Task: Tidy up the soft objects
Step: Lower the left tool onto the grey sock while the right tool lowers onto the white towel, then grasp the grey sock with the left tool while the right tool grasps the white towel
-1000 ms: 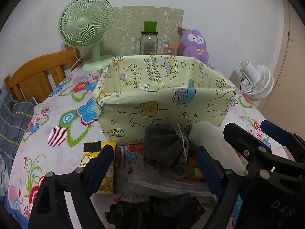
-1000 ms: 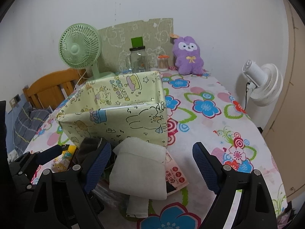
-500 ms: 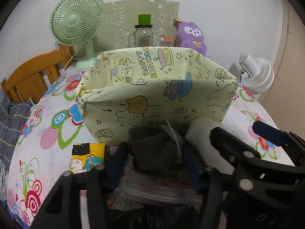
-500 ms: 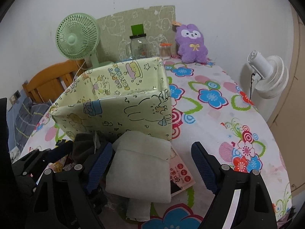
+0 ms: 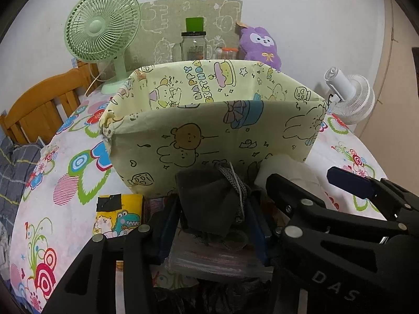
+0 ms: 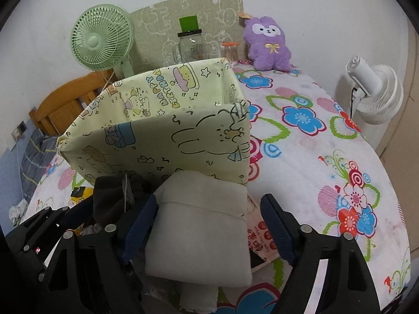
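A dark grey cloth bundle (image 5: pixel 209 201) lies on a pile in front of the yellow cartoon-print fabric bin (image 5: pixel 209 130). My left gripper (image 5: pixel 213 226) has its jaws closing, and both blue pads press the bundle's sides. To the right lies a folded white cloth (image 6: pixel 201 222), its far edge against the bin (image 6: pixel 157 130). My right gripper (image 6: pixel 208 206) straddles the white cloth, jaws closing slowly. Its left pad is at the cloth's edge, while its right pad (image 6: pixel 275 219) stands apart from it. The left gripper's black frame shows at the lower left of the right wrist view.
At the back stand a green fan (image 5: pixel 102 31), a glass jar (image 5: pixel 193 47) and a purple plush (image 6: pixel 267 41). A white fan (image 6: pixel 377 91) is off the right edge. A wooden chair (image 5: pixel 39 107) stands left. A yellow packet (image 5: pixel 117 214) and a plastic-wrapped pack (image 5: pixel 209 261) lie by the pile.
My left jaws came in from wide apart onto the dark grey bundle. The right gripper sank a little toward the white cloth, its jaws narrowing slightly.
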A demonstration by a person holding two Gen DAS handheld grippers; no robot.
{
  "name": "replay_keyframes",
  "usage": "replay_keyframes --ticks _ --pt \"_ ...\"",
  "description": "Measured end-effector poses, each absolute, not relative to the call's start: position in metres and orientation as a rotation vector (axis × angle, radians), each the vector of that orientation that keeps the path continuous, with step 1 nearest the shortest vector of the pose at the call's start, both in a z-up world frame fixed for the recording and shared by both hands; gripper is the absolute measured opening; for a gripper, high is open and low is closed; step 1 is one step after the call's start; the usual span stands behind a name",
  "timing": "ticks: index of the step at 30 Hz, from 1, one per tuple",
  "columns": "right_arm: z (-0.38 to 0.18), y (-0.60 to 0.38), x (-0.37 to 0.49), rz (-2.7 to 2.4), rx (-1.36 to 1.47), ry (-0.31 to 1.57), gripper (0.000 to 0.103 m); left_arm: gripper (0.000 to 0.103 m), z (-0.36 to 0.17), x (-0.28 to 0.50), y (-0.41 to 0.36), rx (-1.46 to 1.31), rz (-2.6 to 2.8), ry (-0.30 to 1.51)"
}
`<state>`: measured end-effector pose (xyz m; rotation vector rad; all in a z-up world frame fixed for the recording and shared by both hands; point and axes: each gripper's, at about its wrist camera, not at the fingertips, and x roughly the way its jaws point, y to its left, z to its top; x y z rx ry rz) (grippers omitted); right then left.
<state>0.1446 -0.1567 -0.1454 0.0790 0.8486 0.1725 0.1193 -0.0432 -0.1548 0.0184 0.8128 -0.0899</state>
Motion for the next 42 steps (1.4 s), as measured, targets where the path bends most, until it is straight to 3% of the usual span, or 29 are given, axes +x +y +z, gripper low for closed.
replay_keyframes --ticks 3,11,20,42 --pt "-0.149 -0.155 0.146 0.172 0.089 0.863 0.078 0.049 -0.157 0.120 -0.044 0.022 -0.090 0.823" --pt "-0.149 -0.146 0.144 0.202 0.085 0.872 0.051 0.046 -0.159 0.120 -0.045 0.022 -0.096 0.831" --pt "-0.141 -0.144 0.137 0.214 0.078 0.858 0.031 0.044 -0.151 0.114 -0.046 0.009 -0.102 0.815" --pt "-0.078 -0.147 0.099 0.204 0.072 0.712 0.028 0.043 -0.093 0.077 -0.046 -0.002 -0.087 0.667"
